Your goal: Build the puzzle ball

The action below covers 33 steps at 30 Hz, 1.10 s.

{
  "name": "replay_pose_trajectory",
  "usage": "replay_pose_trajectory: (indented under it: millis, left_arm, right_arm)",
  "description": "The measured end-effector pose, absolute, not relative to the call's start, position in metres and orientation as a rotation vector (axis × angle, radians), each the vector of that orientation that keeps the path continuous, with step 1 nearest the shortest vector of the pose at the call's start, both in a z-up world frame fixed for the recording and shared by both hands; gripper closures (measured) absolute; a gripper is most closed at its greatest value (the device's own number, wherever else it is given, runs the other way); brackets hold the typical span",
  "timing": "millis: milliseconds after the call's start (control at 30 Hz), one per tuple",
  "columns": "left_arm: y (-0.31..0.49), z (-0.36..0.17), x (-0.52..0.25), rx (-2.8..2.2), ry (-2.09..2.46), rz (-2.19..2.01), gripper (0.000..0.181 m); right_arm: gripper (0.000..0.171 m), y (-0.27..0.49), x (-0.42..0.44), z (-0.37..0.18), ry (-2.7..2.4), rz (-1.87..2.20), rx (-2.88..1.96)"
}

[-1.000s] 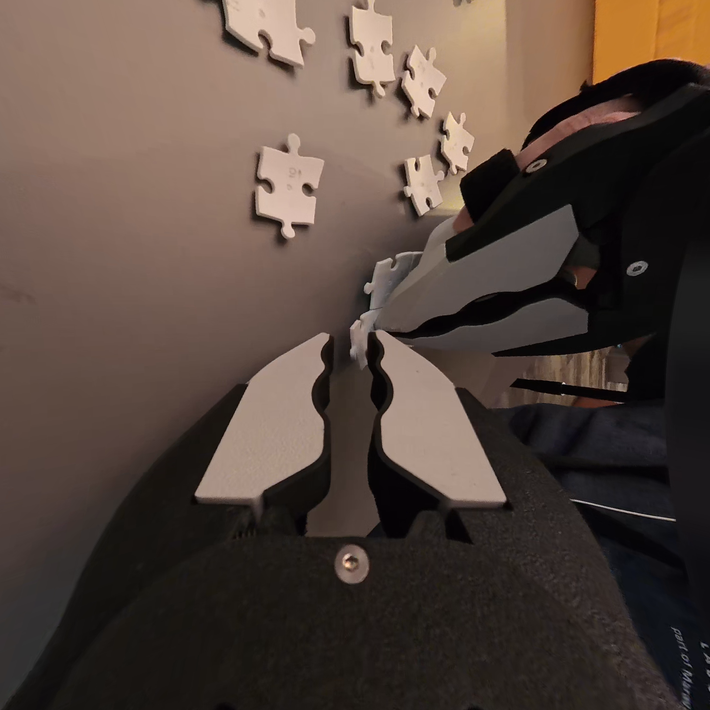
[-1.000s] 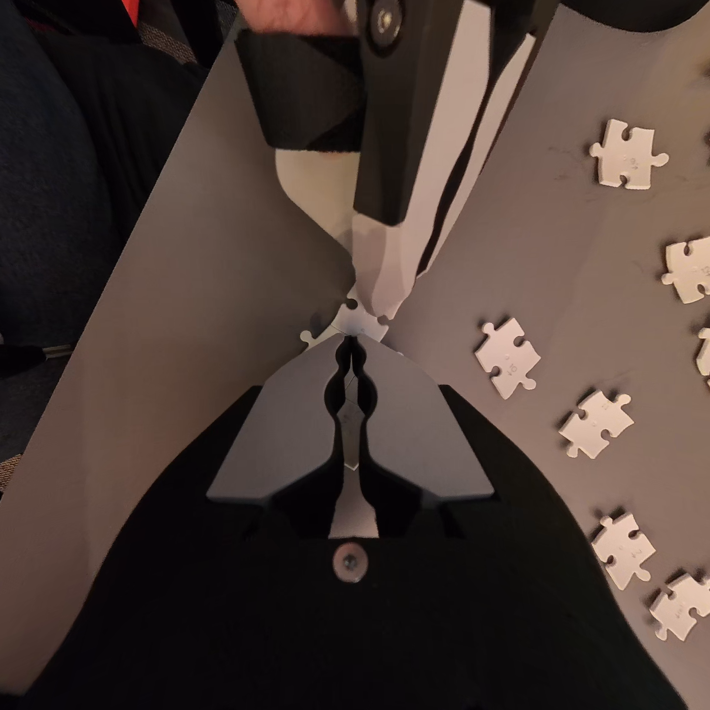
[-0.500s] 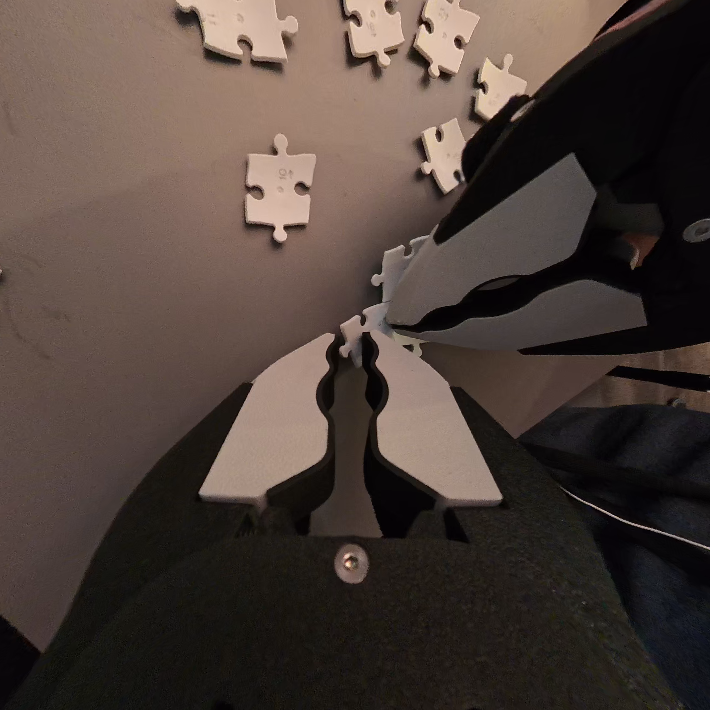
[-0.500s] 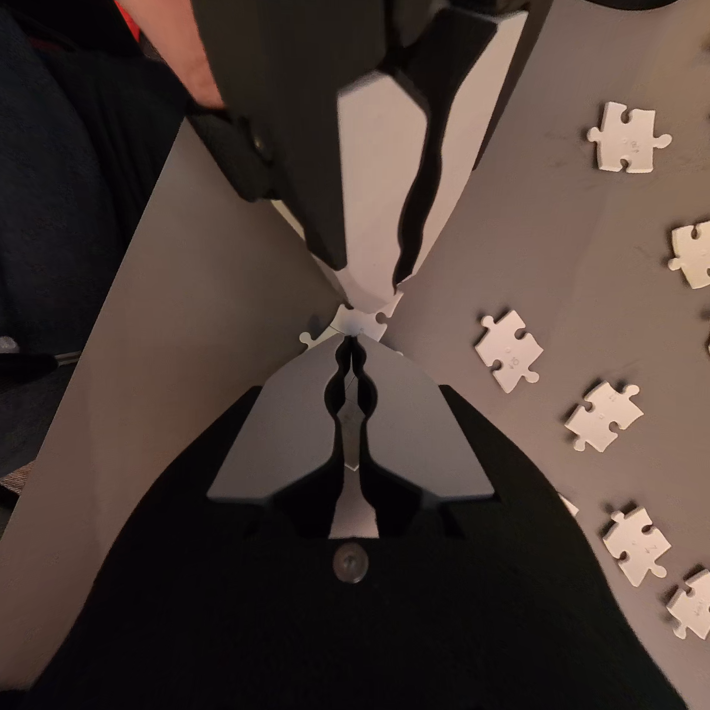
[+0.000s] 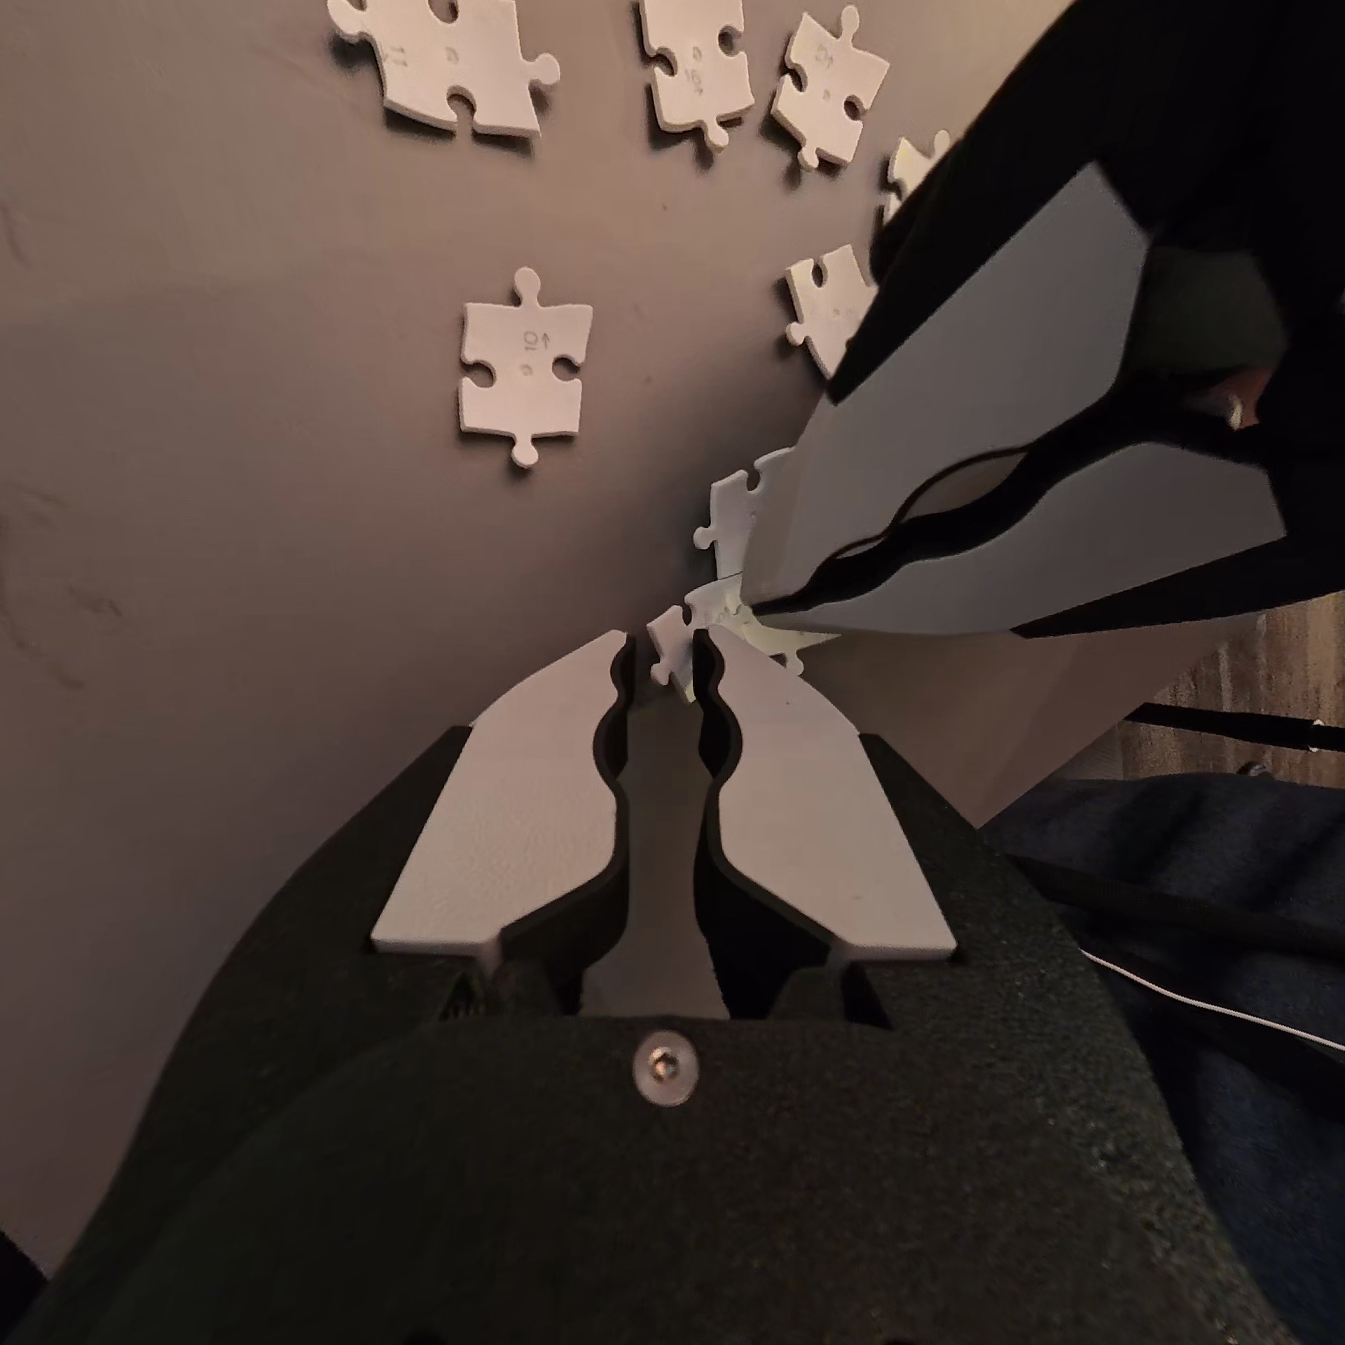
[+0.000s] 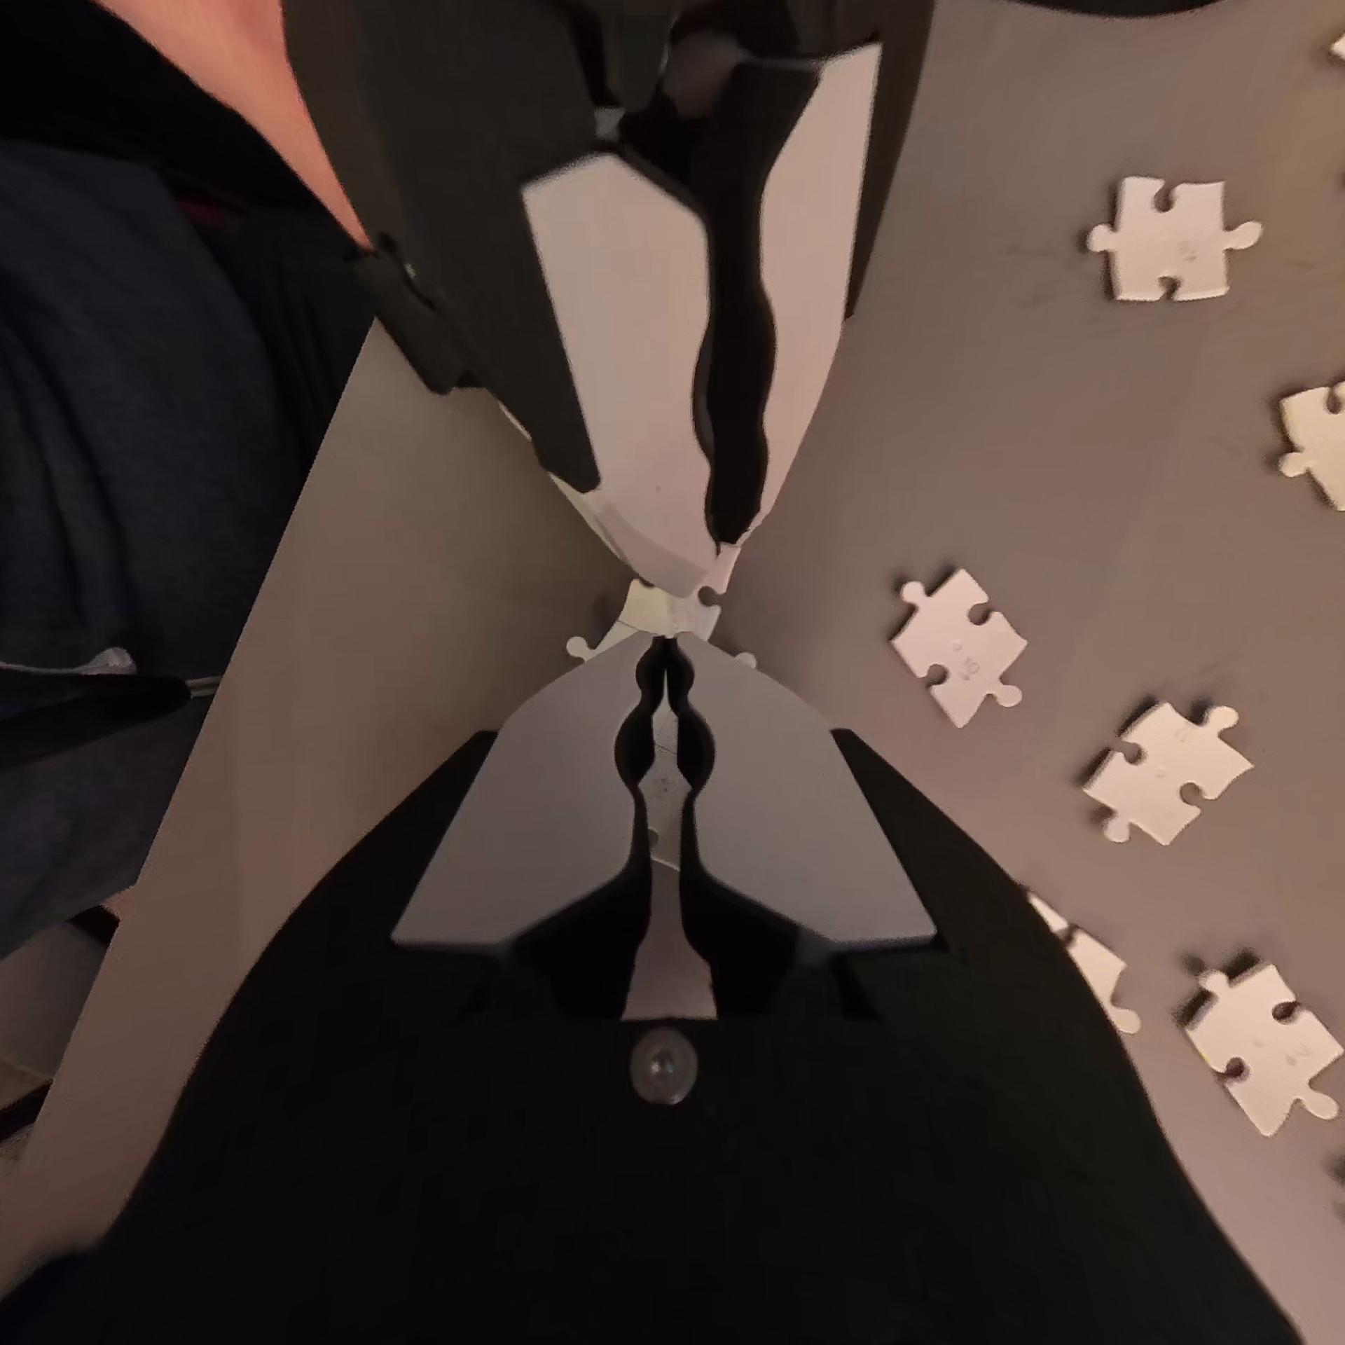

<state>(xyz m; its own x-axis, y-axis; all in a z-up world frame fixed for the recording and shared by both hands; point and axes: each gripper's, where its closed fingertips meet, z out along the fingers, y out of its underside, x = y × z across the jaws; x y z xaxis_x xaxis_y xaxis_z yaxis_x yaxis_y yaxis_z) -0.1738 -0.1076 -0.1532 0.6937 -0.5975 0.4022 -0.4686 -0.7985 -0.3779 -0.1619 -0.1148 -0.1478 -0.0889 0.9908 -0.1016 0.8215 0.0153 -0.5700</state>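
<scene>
My left gripper (image 5: 662, 640) is shut on a white puzzle piece (image 5: 669, 649), held upright at its tips. My right gripper (image 5: 753, 604) comes in from the right, shut on a small joined set of white pieces (image 5: 731, 517). The held piece touches that set at the tips. In the right wrist view my right gripper (image 6: 668, 648) clamps the joined set (image 6: 651, 608), which shows through the narrow jaw gap. The left gripper (image 6: 724, 549) reaches down from above, holding its piece (image 6: 720, 578) against the set. Both hover just over the grey table (image 6: 1019, 437).
Several loose white pieces lie on the table: one (image 5: 525, 360) ahead of the left gripper, others in a row (image 5: 695, 69), and more right of the right gripper (image 6: 957, 644) (image 6: 1164, 771). The table edge (image 6: 291, 655) and a person's dark clothing (image 6: 109, 437) lie close by. The tips of both grippers are at nearly the same place.
The left gripper has turned and pushed closer to the right gripper, bringing its piece against the joined set. Both grippers have stayed shut on their pieces.
</scene>
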Motion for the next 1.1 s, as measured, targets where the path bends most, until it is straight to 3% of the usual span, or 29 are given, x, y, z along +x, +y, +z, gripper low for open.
replay_pose_trajectory:
  millis: [1100]
  left_arm:
    - [-0.1066,-0.1539,-0.1749,-2.638,0.854,-0.762,0.171]
  right_arm:
    - [0.17,-0.1172,-0.1636,-0.1555,-1.99,0.68,-1.877]
